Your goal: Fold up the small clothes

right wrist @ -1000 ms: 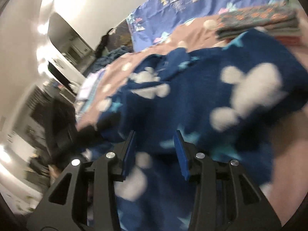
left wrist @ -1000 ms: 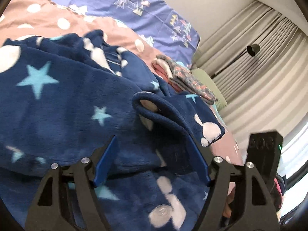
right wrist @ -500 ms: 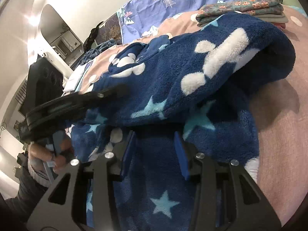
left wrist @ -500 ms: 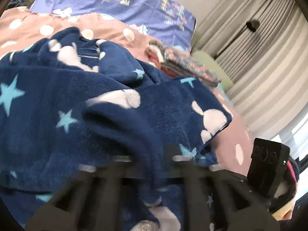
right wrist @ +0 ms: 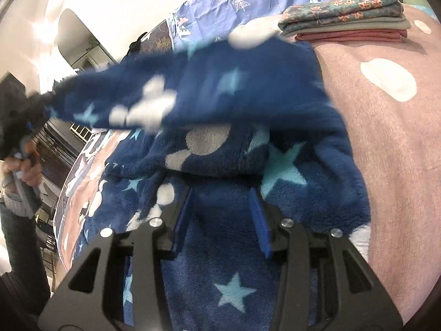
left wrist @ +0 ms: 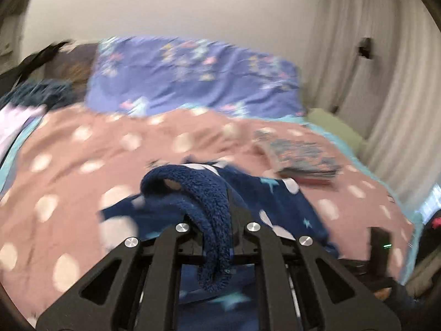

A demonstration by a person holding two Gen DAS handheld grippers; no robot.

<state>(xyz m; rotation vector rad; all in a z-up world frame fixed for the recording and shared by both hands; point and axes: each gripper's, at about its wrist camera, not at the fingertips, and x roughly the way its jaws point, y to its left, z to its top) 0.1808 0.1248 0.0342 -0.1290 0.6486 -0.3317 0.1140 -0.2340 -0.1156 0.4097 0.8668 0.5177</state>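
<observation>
A navy fleece garment (right wrist: 220, 127) with light-blue stars and white shapes lies on the pink polka-dot bedspread (right wrist: 391, 143). My left gripper (left wrist: 217, 220) is shut on a fold of the garment (left wrist: 204, 198) and holds that part lifted above the bed. In the right wrist view the lifted part stretches to the left, toward the hand that holds the left gripper (right wrist: 24, 127). My right gripper (right wrist: 223, 218) is open, its blue pads spread just over the lower part of the garment that rests on the bed.
A stack of folded clothes (right wrist: 344, 19) sits on the bedspread past the garment; it also shows in the left wrist view (left wrist: 300, 160). A purple patterned pillow (left wrist: 193, 77) lies at the head of the bed. Curtains (left wrist: 386, 82) hang on the right.
My left gripper has shut on a fold of the garment and lifted it away from the bed. My right gripper has stayed open over the lower part.
</observation>
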